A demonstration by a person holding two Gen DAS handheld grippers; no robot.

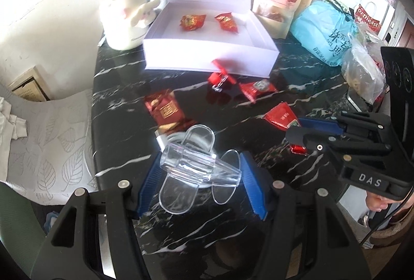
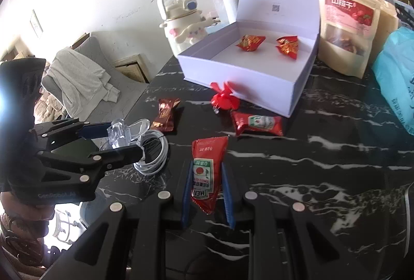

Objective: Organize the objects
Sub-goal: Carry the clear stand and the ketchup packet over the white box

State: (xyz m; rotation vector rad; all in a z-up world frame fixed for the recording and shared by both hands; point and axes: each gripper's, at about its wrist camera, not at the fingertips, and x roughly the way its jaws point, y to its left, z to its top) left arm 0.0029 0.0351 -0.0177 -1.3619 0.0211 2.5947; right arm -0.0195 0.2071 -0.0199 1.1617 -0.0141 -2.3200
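Both tongs grip: left tongs (image 1: 199,177) clear clip (image 1: 191,166); right tongs (image 2: 207,192) ketchup sachet (image 2: 207,171).

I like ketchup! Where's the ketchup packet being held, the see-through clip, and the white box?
ketchup packet (image 2: 205,173): right wrist view, on its label.
see-through clip (image 1: 191,166): left wrist view, on its clear middle.
white box (image 2: 240,78): right wrist view, on its front wall.

Open box at the back of a crowded table

Two snack packets (image 1: 192,22) (image 1: 227,22) lie in the box (image 1: 207,57); a kettle (image 1: 126,13) stands at its 9 o'clock, a pouch (image 1: 276,2) at 3 o'clock, loose sachets (image 1: 256,89) on the table (image 1: 124,103) at 6 o'clock.
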